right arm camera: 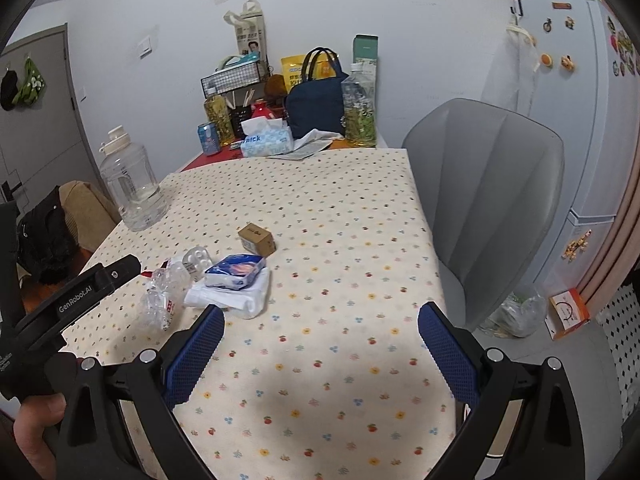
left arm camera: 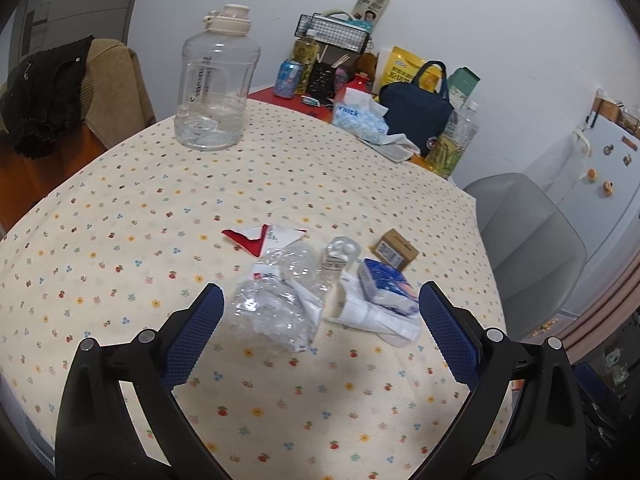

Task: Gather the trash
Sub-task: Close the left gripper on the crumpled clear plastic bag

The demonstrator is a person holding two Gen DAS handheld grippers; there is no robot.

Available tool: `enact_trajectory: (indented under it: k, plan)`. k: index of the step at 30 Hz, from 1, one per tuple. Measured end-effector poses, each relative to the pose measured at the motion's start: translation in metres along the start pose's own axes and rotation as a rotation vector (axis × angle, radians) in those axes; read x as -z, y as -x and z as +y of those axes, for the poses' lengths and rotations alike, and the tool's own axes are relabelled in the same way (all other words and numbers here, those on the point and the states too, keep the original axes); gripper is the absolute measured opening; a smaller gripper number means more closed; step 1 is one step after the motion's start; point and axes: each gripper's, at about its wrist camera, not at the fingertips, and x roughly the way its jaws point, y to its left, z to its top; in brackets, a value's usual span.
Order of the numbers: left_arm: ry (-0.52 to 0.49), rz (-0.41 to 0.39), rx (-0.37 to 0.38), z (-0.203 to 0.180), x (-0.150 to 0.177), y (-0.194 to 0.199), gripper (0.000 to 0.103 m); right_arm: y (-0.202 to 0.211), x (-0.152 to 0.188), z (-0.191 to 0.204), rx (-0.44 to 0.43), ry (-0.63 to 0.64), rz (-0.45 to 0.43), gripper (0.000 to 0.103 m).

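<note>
A heap of trash lies on the flowered tablecloth (left arm camera: 160, 208): a crumpled clear plastic bottle (left arm camera: 276, 308), a small clear bottle (left arm camera: 338, 258), a red and white wrapper (left arm camera: 260, 236), a blue and white tissue pack (left arm camera: 386, 286) on white paper (left arm camera: 372, 314), and a small brown box (left arm camera: 396, 248). My left gripper (left arm camera: 320, 332) is open, just short of the crumpled bottle, with its fingers to either side of the heap. My right gripper (right arm camera: 320, 344) is open and empty above bare cloth, to the right of the heap; the tissue pack (right arm camera: 236, 272), box (right arm camera: 258, 238) and crumpled bottle (right arm camera: 162, 300) show ahead to its left.
A large clear water jug (left arm camera: 214, 84) stands at the table's far left. Bottles, a can, a tissue box (left arm camera: 358, 118) and a navy bag (left arm camera: 416, 108) crowd the far end. A grey chair (right arm camera: 488, 208) stands at the right edge, a fridge (right arm camera: 576, 112) behind it.
</note>
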Motion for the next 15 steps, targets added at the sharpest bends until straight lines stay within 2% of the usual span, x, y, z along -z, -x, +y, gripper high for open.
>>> enact_trajectory:
  k: [9,15]
  plan:
    - [0.034,0.059,-0.042,0.030,0.000,-0.033,0.097,-0.032,-0.003,0.024,-0.019,0.026,0.049,0.095]
    - [0.030,0.114,-0.056,0.035,0.002,-0.060,0.097,-0.053,-0.005,0.032,-0.037,0.027,0.076,0.095]
